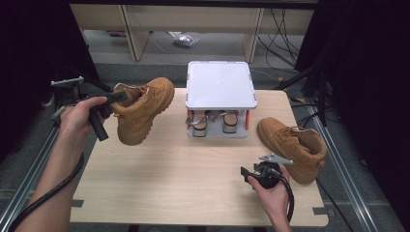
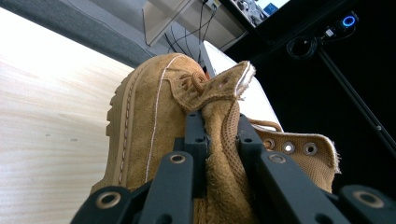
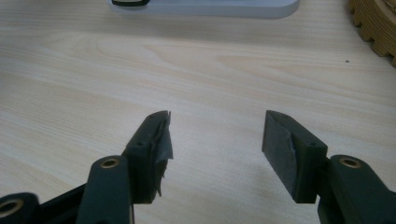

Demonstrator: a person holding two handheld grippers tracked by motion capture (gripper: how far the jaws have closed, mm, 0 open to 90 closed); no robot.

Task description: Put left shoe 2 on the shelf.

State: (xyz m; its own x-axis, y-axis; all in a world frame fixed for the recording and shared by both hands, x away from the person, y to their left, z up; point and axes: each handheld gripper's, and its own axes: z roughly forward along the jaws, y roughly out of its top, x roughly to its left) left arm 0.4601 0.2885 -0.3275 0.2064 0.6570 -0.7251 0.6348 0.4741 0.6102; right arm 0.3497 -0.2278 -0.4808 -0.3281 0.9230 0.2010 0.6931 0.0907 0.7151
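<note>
Above the left part of the desk (image 1: 193,169), a tan boot (image 1: 142,108) is held clear of the surface, its collar clamped by the left hand-held gripper (image 1: 113,99). The right hand-held gripper (image 1: 254,174) is kept wide apart and empty, just beside a second tan boot (image 1: 292,145) lying on the desk near a white rack (image 1: 221,84).
</note>
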